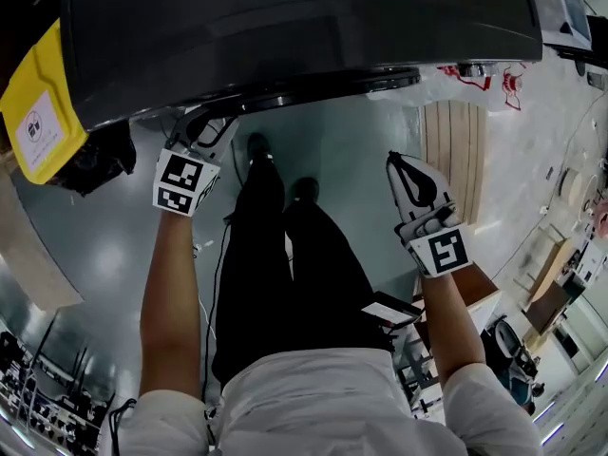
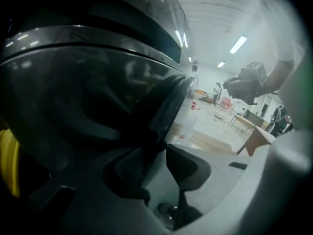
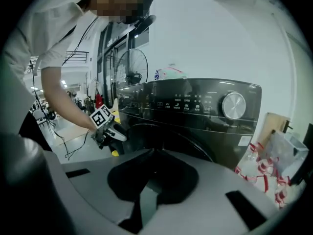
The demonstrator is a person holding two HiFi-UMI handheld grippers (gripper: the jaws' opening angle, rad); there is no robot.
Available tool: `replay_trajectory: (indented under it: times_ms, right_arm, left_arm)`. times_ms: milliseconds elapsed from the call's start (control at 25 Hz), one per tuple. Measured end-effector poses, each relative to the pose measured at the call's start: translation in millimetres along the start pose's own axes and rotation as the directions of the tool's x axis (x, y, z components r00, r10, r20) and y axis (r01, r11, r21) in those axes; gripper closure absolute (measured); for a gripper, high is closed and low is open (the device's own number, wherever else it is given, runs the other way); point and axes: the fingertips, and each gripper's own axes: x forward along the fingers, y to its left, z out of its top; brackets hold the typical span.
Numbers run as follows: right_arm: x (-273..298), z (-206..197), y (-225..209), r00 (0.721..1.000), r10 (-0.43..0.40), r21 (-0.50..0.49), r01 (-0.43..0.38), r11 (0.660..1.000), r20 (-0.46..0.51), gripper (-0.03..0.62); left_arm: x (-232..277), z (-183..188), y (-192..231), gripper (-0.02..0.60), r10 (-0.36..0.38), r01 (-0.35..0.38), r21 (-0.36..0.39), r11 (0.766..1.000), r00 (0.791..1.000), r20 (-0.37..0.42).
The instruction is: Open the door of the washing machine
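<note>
The dark washing machine (image 1: 285, 27) fills the top of the head view; its control panel with the round knob (image 3: 234, 105) shows in the right gripper view. My left gripper (image 1: 195, 129) is at the left edge of the round door (image 3: 164, 136). The door's rim (image 2: 168, 106) runs down between its fingers (image 2: 126, 168), with a thin gap still showing beside it. The door looks closed or barely ajar. My right gripper (image 1: 397, 167) hangs in the air to the right, away from the machine, its jaws together and empty.
A yellow tag (image 1: 33, 103) and a black bag (image 1: 95, 160) sit at the machine's left. A wooden slat board (image 1: 454, 150) and a plastic bag with red print (image 3: 266, 168) lie to its right. The person's black trouser legs (image 1: 285, 255) stand between my arms.
</note>
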Motion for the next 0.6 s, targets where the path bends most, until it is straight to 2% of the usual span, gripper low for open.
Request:
replay_trajectory:
  times_ms: [200, 600]
  right_arm:
    - [-21, -18, 3, 1.0, -0.028, 0.04, 0.028, 0.999, 0.002, 0.562]
    - [-40, -23, 1, 0.998, -0.057, 0.079, 0.053, 0.995, 0.04, 0.56]
  left_arm:
    - [-3, -6, 1, 0.449, 0.011, -0.011, -0.014, 1.0, 1.0, -0.013]
    - [-11, -6, 2, 0.453, 0.037, -0.038, -0.065, 0.997, 0.999, -0.013]
